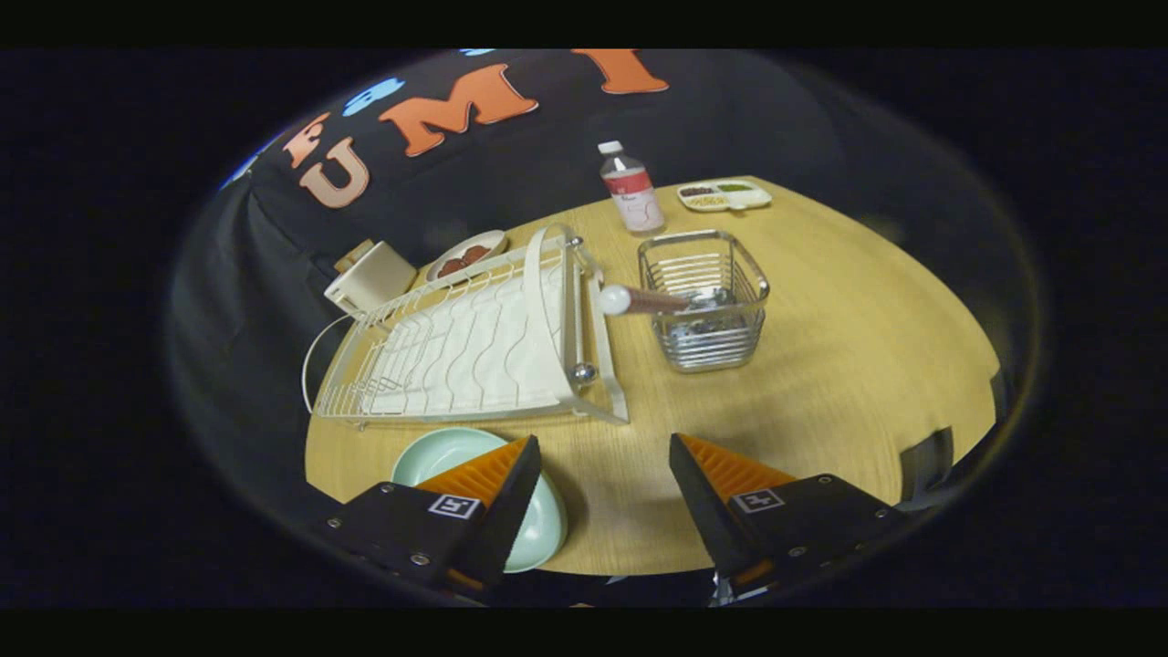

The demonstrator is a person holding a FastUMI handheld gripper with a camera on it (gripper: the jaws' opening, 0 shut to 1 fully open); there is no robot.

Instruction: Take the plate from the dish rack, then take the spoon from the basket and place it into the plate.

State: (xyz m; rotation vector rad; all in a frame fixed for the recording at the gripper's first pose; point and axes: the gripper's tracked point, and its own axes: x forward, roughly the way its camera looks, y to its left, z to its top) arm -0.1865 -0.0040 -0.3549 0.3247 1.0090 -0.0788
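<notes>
A pale green plate (pixel 438 453) lies flat on the wooden table (pixel 821 365), in front of the white wire dish rack (pixel 474 347) and partly under my left finger. Beyond the fingers, to the right of the rack, stands a wire basket (pixel 707 310). A spoon (pixel 639 299) leans out of it, its round white handle end pointing toward the rack. My gripper (pixel 604 449) is open above the table's near edge, with nothing between its fingers.
At the back of the table stand a plastic bottle (pixel 631 187) and a small divided tray of food (pixel 724 194). A plate with dark food (pixel 467 253) and a beige box (pixel 370 276) sit behind the rack.
</notes>
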